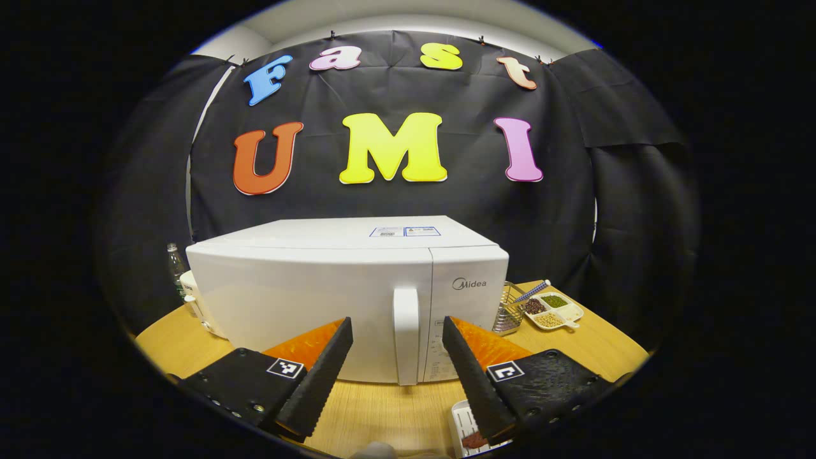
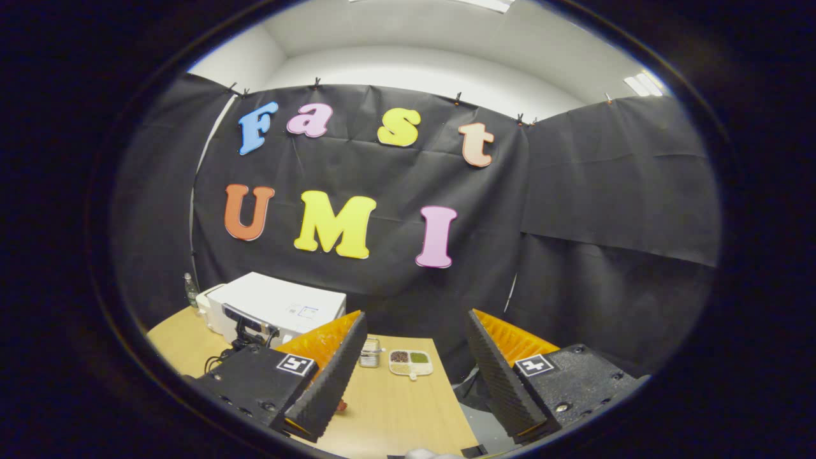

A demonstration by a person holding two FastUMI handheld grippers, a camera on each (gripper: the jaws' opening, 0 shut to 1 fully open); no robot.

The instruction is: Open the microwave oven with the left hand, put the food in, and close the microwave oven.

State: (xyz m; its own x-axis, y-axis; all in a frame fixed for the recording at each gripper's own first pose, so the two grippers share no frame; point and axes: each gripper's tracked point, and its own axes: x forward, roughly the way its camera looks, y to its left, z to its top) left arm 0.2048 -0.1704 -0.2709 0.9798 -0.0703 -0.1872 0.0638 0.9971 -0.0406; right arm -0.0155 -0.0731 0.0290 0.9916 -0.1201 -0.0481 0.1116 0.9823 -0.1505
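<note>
Nearest the lens in the left gripper view, the left gripper [image 1: 396, 366] hung with its jaws wide apart and nothing between them, just short of the microwave oven [image 1: 347, 299]. At the far left of the wooden tabletop [image 1: 389, 414] a clear bottle [image 1: 176, 266] stood behind the oven's corner. The oven sat shut, its white door handle [image 1: 406, 335] upright between the two fingers. Low beside the right finger lay a white tray of food [image 1: 466, 430] (only partly seen). Further right stood a wire basket [image 1: 510, 309], then a divided dish of beans [image 1: 552, 310].

From the right gripper view, the right gripper [image 2: 414, 376] was held higher and further back, its jaws likewise apart and empty, with the oven [image 2: 274, 309] off to the left.
</note>
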